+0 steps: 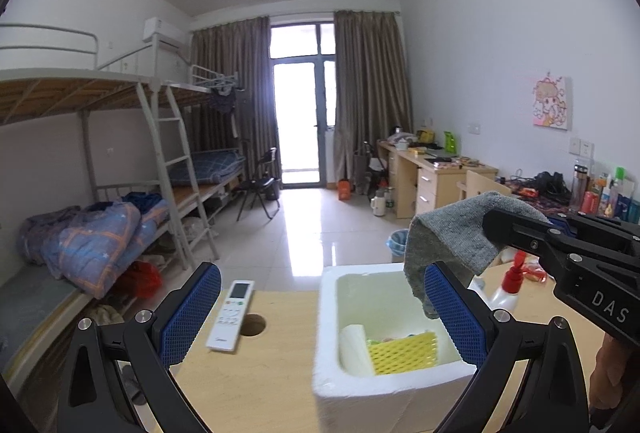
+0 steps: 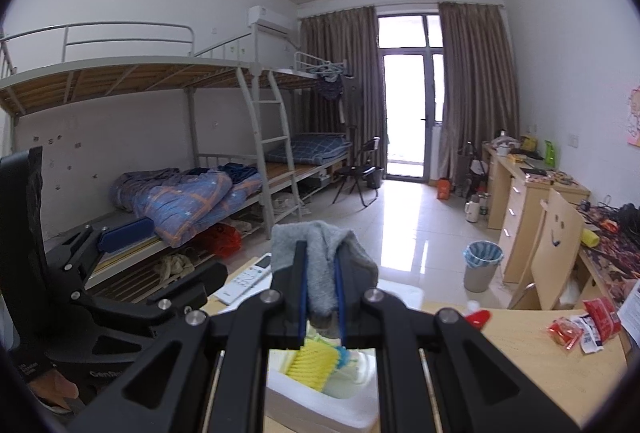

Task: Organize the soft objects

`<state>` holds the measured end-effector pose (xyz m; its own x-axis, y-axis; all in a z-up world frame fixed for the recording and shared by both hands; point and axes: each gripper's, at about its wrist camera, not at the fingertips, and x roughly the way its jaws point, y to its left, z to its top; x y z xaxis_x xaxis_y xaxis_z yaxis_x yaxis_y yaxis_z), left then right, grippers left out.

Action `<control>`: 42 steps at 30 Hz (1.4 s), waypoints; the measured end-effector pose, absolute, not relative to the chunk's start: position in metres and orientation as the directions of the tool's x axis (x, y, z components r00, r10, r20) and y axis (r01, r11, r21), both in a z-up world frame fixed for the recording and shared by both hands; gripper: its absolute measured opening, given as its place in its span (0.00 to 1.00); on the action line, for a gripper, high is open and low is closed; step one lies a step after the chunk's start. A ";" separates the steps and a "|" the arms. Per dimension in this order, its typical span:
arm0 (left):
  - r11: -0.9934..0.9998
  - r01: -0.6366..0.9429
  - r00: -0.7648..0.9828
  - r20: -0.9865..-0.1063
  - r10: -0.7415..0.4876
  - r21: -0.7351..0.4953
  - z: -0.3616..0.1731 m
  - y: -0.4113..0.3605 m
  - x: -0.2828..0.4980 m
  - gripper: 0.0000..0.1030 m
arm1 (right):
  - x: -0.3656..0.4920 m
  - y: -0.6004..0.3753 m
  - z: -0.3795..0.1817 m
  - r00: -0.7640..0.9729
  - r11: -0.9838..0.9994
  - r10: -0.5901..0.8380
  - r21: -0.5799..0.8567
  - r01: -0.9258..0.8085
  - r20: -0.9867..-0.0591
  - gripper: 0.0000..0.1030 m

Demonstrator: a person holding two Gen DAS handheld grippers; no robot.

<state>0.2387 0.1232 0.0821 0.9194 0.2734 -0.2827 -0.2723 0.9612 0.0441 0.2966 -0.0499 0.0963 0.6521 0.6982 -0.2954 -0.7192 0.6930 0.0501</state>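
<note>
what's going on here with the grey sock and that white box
The right tongs are shut on a grey sock, holding it above the white foam box on the desk. The left tongs are open, straddling the box's near left side. A yellow foam net already lies in the box.

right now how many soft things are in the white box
2 visible: a yellow foam net and a white roll beside it. Others may be hidden. The grey sock hangs above, in the right gripper.
</note>
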 end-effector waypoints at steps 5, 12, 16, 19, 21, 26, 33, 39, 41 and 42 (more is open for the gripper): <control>0.949 -0.314 0.908 -0.278 0.312 0.040 0.083 0.134 0.230 0.99 | 0.297 -0.045 0.094 0.635 0.677 0.710 0.049 -0.734 -0.304 0.14; 0.951 -0.308 0.910 -0.283 0.303 0.030 0.083 0.136 0.233 0.99 | 0.300 -0.048 0.096 0.642 0.683 0.706 0.049 -0.728 -0.300 0.14; 0.952 -0.304 0.910 -0.287 0.299 0.030 0.082 0.135 0.233 0.99 | 0.301 -0.046 0.095 0.641 0.683 0.706 0.050 -0.729 -0.302 0.14; 0.951 -0.308 0.909 -0.285 0.303 0.029 0.081 0.136 0.231 0.99 | 0.301 -0.044 0.093 0.641 0.685 0.703 0.050 -0.727 -0.307 0.14; 0.951 -0.308 0.909 -0.290 0.300 0.020 0.080 0.138 0.232 0.99 | 0.303 -0.042 0.092 0.643 0.689 0.698 0.050 -0.723 -0.316 0.14; 0.951 -0.309 0.908 -0.289 0.302 0.024 0.080 0.139 0.233 0.99 | 0.301 -0.040 0.090 0.640 0.687 0.703 0.063 -0.724 -0.310 0.52; 0.950 -0.312 0.907 -0.291 0.306 0.026 0.081 0.139 0.235 0.99 | 0.307 -0.045 0.090 0.650 0.708 0.684 0.090 -0.700 -0.331 0.69; 0.949 -0.313 0.904 -0.297 0.308 0.033 0.079 0.139 0.236 0.99 | 0.305 -0.051 0.093 0.652 0.711 0.686 0.106 -0.695 -0.323 0.72; 0.950 -0.311 0.904 -0.299 0.306 0.031 0.079 0.138 0.235 0.99 | 0.302 -0.054 0.094 0.660 0.718 0.680 0.106 -0.688 -0.319 0.72; 0.949 -0.313 0.904 -0.297 0.308 0.031 0.080 0.138 0.235 0.99 | 0.301 -0.054 0.094 0.659 0.717 0.681 0.105 -0.689 -0.320 0.72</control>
